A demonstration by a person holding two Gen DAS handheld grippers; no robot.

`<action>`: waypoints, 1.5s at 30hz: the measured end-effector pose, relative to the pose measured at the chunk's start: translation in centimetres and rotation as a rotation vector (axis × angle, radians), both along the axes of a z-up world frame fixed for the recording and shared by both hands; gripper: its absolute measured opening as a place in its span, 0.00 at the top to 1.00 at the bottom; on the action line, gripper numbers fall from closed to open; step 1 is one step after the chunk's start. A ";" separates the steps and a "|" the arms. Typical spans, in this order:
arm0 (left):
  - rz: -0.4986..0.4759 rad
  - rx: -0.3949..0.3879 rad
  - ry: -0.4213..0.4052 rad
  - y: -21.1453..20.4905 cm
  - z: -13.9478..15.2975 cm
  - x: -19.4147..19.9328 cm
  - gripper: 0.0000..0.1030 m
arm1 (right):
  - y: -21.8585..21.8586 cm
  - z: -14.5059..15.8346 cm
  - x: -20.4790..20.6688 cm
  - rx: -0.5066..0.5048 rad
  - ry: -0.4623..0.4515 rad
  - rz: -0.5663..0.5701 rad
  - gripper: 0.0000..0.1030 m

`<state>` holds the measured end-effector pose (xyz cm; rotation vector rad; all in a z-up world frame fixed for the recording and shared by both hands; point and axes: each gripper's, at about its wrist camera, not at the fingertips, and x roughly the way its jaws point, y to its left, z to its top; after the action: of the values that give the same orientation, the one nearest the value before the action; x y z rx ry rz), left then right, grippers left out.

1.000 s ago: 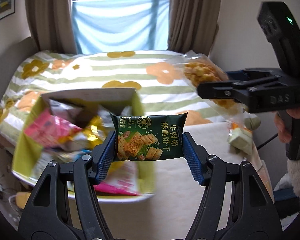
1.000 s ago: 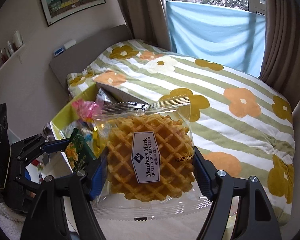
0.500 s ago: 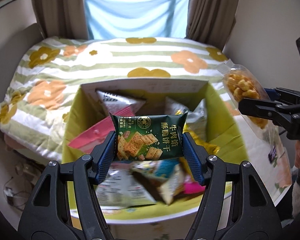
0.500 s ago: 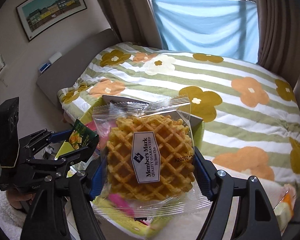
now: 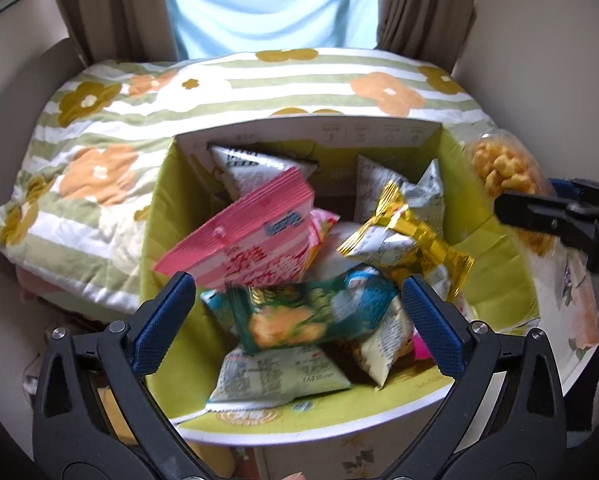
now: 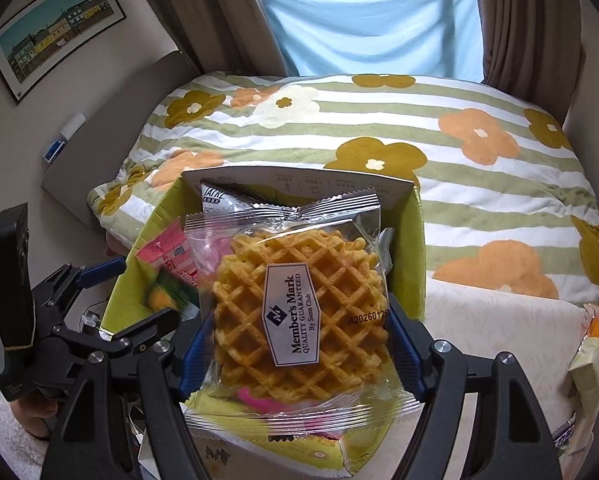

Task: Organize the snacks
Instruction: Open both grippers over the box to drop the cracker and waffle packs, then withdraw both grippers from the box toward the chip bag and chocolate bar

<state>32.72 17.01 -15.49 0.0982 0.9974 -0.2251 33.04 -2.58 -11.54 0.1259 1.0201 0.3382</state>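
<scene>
Over the box (image 5: 495, 280), my left gripper (image 5: 297, 312) jaws are opening; green cracker packet (image 5: 299, 316) dropping onto the pile inside. Right gripper (image 6: 295, 340) jaws clamped on waffle pack (image 6: 299, 308), not yet binned. Right tabletop (image 6: 499, 328) snacks remain.

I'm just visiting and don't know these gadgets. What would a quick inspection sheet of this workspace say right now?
Surface: pale patterned tabletop, the snack box standing on it.
Job's things: green box filled with mixed snack packets; green cracker packet, blurred, lying loose over the pile; waffle pack held above the box.
Clutter: small packets at the table's right edge.
Grippers: left gripper opening, blue pads clear of the cracker packet; right gripper shut on the waffle pack.
Cables: nothing seen for certain.
Surroundings: bed with flowered striped quilt, blue cloth over the window, brown curtains, framed picture on the wall.
</scene>
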 end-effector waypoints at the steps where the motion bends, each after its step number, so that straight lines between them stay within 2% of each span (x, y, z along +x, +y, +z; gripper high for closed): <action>1: 0.005 0.004 0.003 0.1 0.0 -0.1 0.01 | 0.2 0.0 0.0 -0.001 0.003 -0.005 0.30; 11: 0.021 0.022 0.014 1.3 -0.4 -2.1 0.01 | 1.1 -1.2 0.7 -0.027 0.036 -0.019 0.28; 12: 0.023 0.014 0.015 1.4 -0.4 -2.2 0.01 | 1.2 -1.4 0.8 -0.030 0.036 -0.024 0.21; 13: 0.023 0.000 0.016 1.5 -0.3 -2.2 0.01 | 1.3 -1.5 0.8 -0.021 0.032 -0.028 0.10; 15: 0.033 -0.026 0.010 1.7 0.0 -2.5 0.01 | 1.1 -1.5 0.6 0.012 0.006 -0.043 0.01; 21: 0.047 -0.025 -0.005 2.1 0.6 -3.2 0.01 | 1.2 -1.1 -0.5 -0.012 -0.046 -0.033 0.01; 33: 0.049 -0.052 -0.047 2.5 2.7 -4.9 0.01 | 0.9 1.0 -3.2 -0.028 -0.051 -0.033 0.01; 38: -0.013 -0.075 -0.061 0.8 3.6 -5.2 0.01 | -0.8 2.3 -5.3 -0.035 -0.079 -0.103 0.01; 45: -0.136 -0.098 -0.113 -4.3 4.9 -6.2 0.01 | -5.1 4.1 -8.4 -0.099 -0.107 -0.218 0.01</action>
<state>26.52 12.66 -10.64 0.0881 0.8665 -0.3886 24.63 -7.73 -7.47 0.1270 0.9061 0.0949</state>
